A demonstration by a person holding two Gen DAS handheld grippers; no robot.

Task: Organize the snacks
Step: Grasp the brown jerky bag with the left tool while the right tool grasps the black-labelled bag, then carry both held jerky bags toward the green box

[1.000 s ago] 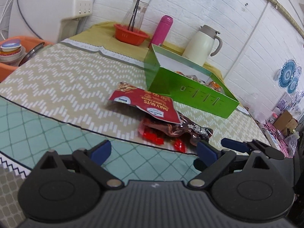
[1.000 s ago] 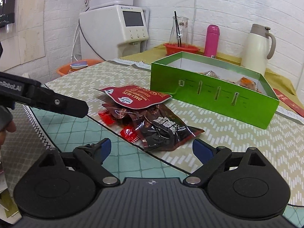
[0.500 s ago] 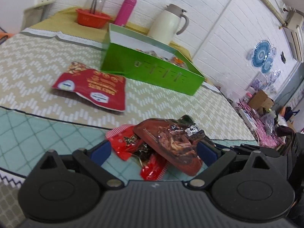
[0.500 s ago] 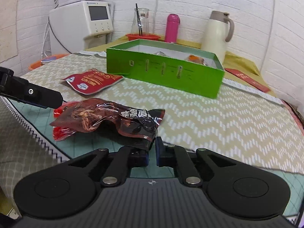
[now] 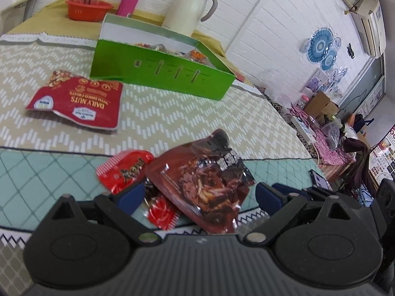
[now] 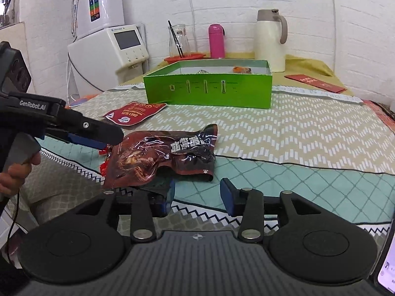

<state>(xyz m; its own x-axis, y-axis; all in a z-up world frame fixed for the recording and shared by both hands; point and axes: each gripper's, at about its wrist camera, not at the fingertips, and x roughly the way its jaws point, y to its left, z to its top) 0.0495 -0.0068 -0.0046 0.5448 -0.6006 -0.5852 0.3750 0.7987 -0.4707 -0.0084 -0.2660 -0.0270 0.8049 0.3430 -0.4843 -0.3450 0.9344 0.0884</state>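
The bench (image 6: 308,133) wears a beige zigzag cloth, with a teal diamond-pattern strip along its near edge. On the teal strip lies a dark brown snack pouch (image 6: 163,155), overlapping small red packets (image 5: 123,172). Farther back on the left a red Daily Nuts bag (image 5: 79,101) lies flat. Behind it stands an open green box (image 6: 209,93). At the far end are a cream jug (image 6: 270,39), a pink flask (image 6: 216,40), an orange basket (image 5: 87,8) and a red envelope (image 6: 314,82)
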